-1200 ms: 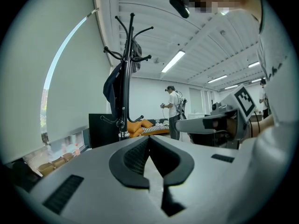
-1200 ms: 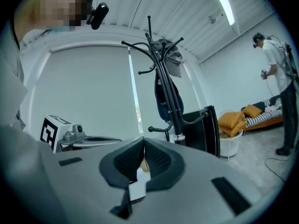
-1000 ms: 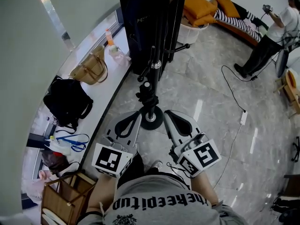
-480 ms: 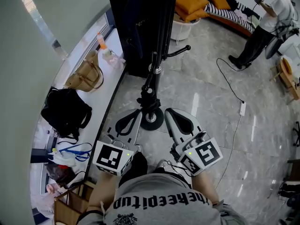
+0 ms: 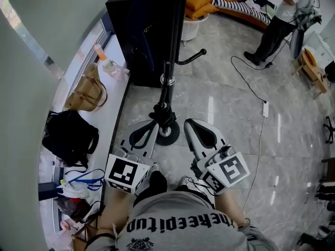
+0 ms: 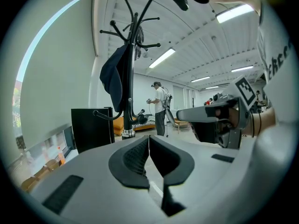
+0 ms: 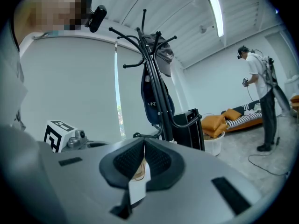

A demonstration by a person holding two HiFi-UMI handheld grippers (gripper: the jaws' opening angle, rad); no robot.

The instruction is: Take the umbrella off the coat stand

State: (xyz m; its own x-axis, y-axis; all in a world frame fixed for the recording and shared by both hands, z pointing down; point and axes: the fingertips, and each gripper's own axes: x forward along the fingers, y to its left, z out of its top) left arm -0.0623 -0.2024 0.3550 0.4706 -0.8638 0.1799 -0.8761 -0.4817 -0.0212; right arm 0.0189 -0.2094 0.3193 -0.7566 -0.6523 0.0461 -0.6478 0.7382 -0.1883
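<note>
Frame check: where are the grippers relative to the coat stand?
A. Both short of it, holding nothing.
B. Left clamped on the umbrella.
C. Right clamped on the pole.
A: left gripper and right gripper are shut, empty, short of the coat stand.

My left gripper (image 5: 149, 129) and right gripper (image 5: 191, 125): pale grey shells, black ribbed pads (image 6: 135, 157), each with a white cube (image 5: 124, 174) of black square markers, thin black cable (image 5: 194, 188) at the right cube (image 5: 226, 172); I wear a grey T-shirt (image 5: 172, 208) with black lettering (image 5: 180, 223).
</note>
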